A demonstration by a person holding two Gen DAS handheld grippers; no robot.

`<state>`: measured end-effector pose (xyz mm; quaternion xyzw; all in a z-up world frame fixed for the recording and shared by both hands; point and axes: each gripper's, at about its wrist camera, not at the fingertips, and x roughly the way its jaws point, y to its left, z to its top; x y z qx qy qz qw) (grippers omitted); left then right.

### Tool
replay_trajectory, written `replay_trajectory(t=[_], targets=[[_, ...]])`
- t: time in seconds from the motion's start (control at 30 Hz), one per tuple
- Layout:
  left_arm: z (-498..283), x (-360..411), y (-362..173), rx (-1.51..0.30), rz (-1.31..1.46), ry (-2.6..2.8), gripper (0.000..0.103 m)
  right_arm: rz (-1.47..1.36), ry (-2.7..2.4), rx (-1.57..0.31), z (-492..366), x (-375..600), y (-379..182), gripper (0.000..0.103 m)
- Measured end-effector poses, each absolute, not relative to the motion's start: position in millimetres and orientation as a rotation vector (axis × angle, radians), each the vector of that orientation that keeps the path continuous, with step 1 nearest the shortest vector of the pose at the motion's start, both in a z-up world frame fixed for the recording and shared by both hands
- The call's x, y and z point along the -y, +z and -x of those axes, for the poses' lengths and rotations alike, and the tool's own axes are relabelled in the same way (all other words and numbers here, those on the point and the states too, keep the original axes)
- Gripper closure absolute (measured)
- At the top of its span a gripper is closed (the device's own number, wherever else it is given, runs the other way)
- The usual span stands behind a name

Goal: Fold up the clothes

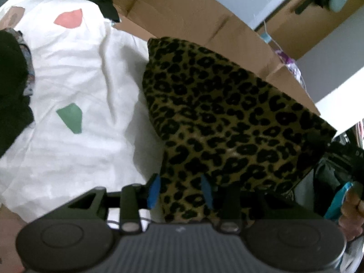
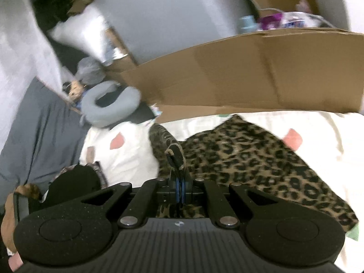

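The leopard-print garment (image 2: 250,159) lies partly on the white sheet (image 1: 75,72) in front of the cardboard box (image 2: 238,75), one edge lifted. The right gripper (image 2: 179,188) is pinched tight on a hem; the left gripper (image 1: 182,191) stands parted around cloth (unclamped, apparently). A fold looks underway: next, carry the edge across.

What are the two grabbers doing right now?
Left gripper: open, its blue pads apart around the leopard-print fabric garment.
Right gripper: shut on an edge of the leopard-print fabric garment.
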<state>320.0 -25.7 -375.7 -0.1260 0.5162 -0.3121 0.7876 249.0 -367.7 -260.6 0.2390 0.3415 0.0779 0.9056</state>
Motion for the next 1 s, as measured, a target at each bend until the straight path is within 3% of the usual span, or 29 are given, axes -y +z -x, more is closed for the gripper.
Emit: replay_trajectory(t=[0.53, 1.0], targets=[[-314.1, 63.6, -397.3, -1.186, 0.201, -0.732, 0.061, -0.575, -0.058, -0.731, -211.3, 462.4, -293.5, 0.103], [-310.7, 42.0, -425.7, -1.233, 0.17, -0.753, 0.06, -0.73, -0.232, -0.853, -189.6, 510.6, -375.5, 0.102]])
